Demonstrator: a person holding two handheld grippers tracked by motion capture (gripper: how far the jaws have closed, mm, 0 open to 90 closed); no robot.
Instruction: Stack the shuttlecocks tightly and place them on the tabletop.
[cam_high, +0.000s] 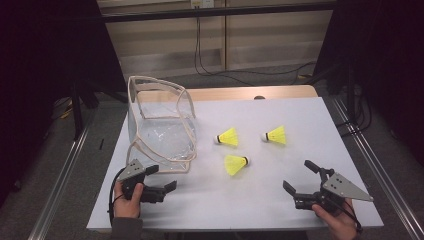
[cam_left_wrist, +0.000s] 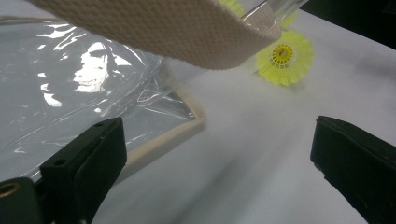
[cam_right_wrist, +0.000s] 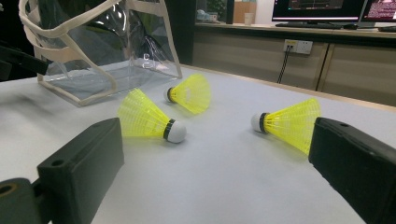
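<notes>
My left gripper (cam_high: 161, 179) is a black block with two chunky black jaws, and a grey three-cornered plate sits on top at its 11 o'clock, dotted with small dark screw holes. A black cable loops off it at 9 o'clock past the hand (cam_high: 125, 199); a grey sleeve cuff shows at 6 o'clock. My right gripper (cam_high: 299, 176) matches it: black body, flat-faced jaws with small round holes near the base, grey plate at 3 o'clock, cable trailing by that hand (cam_high: 336, 221).
</notes>
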